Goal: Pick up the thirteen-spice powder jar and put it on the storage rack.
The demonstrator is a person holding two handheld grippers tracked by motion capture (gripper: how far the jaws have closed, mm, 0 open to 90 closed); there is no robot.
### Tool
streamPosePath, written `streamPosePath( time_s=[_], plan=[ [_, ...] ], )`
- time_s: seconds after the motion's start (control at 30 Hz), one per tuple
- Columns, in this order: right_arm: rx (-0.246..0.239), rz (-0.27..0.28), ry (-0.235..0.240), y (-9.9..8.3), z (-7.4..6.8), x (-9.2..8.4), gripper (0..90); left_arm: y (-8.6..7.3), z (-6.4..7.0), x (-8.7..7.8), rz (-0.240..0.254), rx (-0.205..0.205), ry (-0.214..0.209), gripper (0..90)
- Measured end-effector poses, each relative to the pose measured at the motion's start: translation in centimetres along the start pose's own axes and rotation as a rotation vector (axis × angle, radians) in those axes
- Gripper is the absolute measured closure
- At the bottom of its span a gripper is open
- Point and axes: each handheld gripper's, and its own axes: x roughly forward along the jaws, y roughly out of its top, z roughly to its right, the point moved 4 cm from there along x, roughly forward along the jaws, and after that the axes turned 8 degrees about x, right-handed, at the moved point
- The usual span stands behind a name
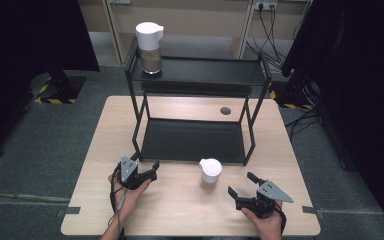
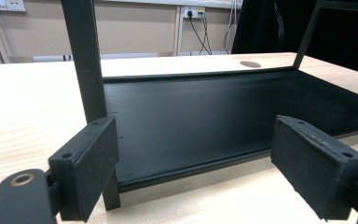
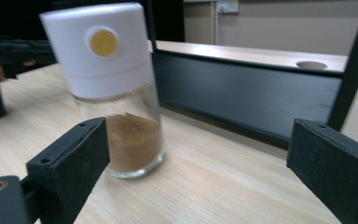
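Jar (image 3: 114, 100) just ahead of right tool (image 3: 200, 172) — jaws wide, nothing held, left tool (image 2: 193, 168) wide too

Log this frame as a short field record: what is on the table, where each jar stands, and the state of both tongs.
surface: wooden table
rack: black two-level shelf standing on the table
jar on table: white-lidded glass jar of brown powder, upright, in front of the shelf
jar on shelf: second jar on the top level, left end
left tongs: open, holding nothing
right tongs: open, beside the table jar, apart from it
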Motion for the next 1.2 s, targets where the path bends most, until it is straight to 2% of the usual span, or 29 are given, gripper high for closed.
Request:
streamPosePath(
  time_s=[0.2,0.33,0.53,0.67,0.87,1.2],
  plan=[
    [-0.027,-0.003,0.070,0.6,-0.6,1.1,4.7,0.1,0.2,0.0,-0.003,0.024,-0.003,14.6],
    [-0.042,-0.015,0.103,0.9,-1.2,2.2,4.6,0.1,0.3,0.0,-0.006,0.025,-0.002,14.5],
    [-0.053,-0.039,0.111,0.9,-1.6,3.5,5.1,0.1,0.3,0.1,-0.008,0.023,-0.001,14.4],
    [-0.061,-0.036,0.112,1.1,-1.7,4.2,6.2,0.1,0.3,0.1,-0.008,0.031,-0.002,14.3],
    [-0.093,-0.037,0.123,1.6,-2.1,5.5,10.9,0.2,0.4,0.1,-0.008,0.035,0.000,14.3],
    [-0.109,-0.054,0.136,1.6,-2.3,6.7,21.1,0.1,0.3,0.1,-0.006,0.034,-0.007,14.2]
  ],
)
